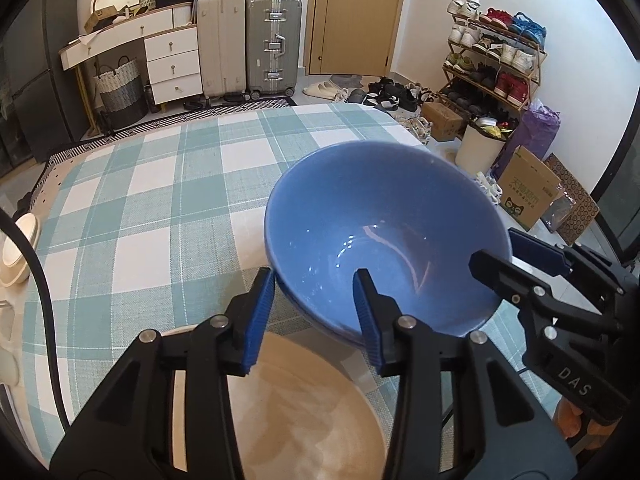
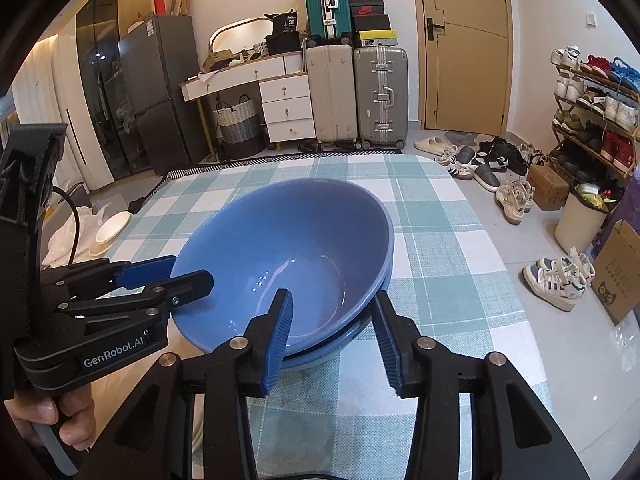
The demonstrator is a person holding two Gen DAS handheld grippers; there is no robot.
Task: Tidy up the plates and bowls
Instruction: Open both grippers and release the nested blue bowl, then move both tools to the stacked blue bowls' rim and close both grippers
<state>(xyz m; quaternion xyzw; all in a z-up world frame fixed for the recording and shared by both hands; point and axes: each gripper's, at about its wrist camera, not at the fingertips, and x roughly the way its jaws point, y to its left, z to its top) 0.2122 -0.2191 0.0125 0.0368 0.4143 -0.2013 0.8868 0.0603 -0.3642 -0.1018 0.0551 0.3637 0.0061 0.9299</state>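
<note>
Two blue bowls sit nested on the checked tablecloth, and both grippers straddle the rim of the upper one.

From the left wrist camera, the left gripper (image 1: 314, 312) reaches down at a slant over the near-left rim of the upper blue bowl (image 1: 384, 236). One blue pad is outside the wall and the other inside, with a clear gap to the inner pad, so the jaws stand part open and do not clamp the rim. A thin edge of the lower blue bowl (image 1: 320, 322) shows just under the upper one. Near the bottom, partly hidden by the gripper, lies a beige plate (image 1: 304, 412). The right gripper (image 1: 516, 252) comes in from the right, its fingers either side of the far-right rim. The tablecloth (image 1: 160, 208) is otherwise mostly bare.

From the right wrist camera, the right gripper (image 2: 336, 324) also points down at a slant, one pad inside the upper blue bowl (image 2: 288, 252) and the other outside, beside the lower blue bowl (image 2: 320, 354). Its jaws are part open and loose around the rim. The left gripper (image 2: 176, 276) enters from the left, held in a hand (image 2: 60, 420) at the lower left corner.

My reading is that the stacking step is just done and the upper bowl is released. The next move would call for drawing both grippers up and back without catching the rim, then going for the next dish.
</note>
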